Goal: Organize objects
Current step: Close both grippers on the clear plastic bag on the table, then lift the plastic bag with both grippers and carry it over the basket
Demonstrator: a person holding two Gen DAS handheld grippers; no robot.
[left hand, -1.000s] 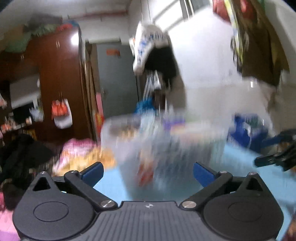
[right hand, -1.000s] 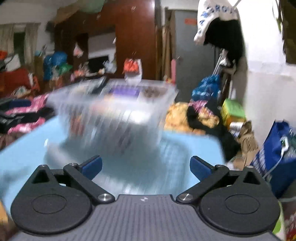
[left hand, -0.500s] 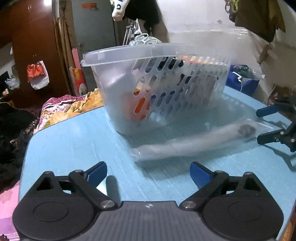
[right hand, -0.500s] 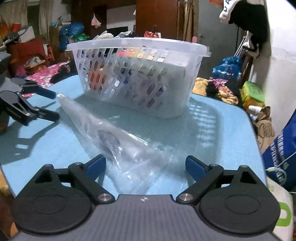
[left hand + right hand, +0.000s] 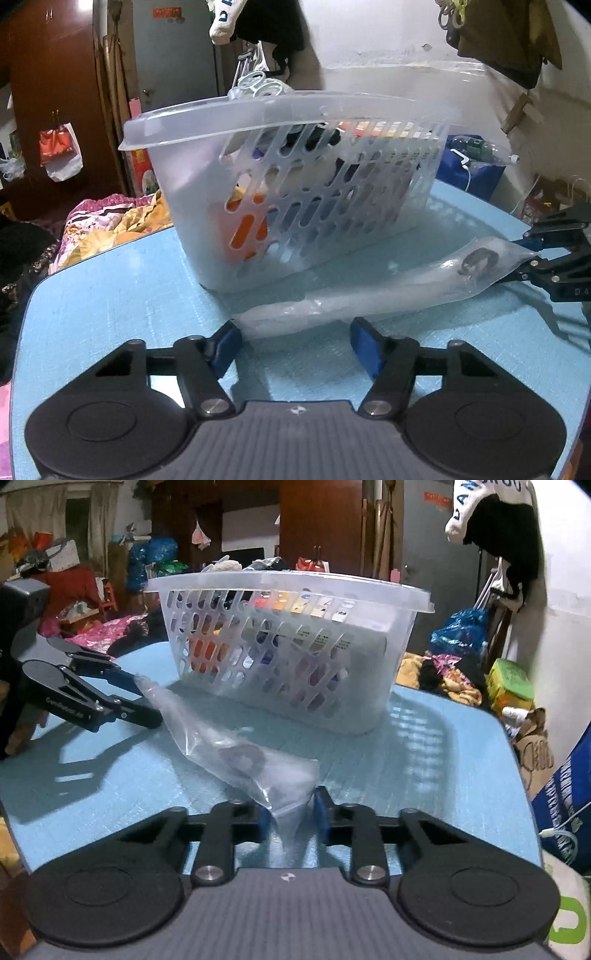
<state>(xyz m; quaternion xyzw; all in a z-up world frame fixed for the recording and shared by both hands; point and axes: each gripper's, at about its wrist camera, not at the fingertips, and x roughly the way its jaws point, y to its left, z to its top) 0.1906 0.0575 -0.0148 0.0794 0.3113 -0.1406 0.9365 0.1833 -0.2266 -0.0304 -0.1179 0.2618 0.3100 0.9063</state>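
Note:
A long clear plastic bag (image 5: pixel 369 295) with a dark round item inside lies on the blue table (image 5: pixel 110 295) in front of a clear perforated basket (image 5: pixel 295 206) holding several items. My left gripper (image 5: pixel 295 343) is closing, and the bag's near end lies between its blue fingertips without being pinched. In the right wrist view the bag (image 5: pixel 236 753) runs from the left gripper (image 5: pixel 136 698) to my right gripper (image 5: pixel 291 816), whose closing jaws squeeze the bunched bag end. The basket (image 5: pixel 288 657) stands behind it.
The table's far edge (image 5: pixel 461 701) drops to a cluttered floor with clothes (image 5: pixel 447 679), a green box (image 5: pixel 509 683) and a blue bag (image 5: pixel 472 177). Patterned bedding (image 5: pixel 110 221) lies past the table's left corner. A white wall (image 5: pixel 406 48) rises behind the basket.
Both grippers dropped toward the table and tilted down. Their jaws narrowed: the right ones closed on the bag's end, the left ones came in around its other end.

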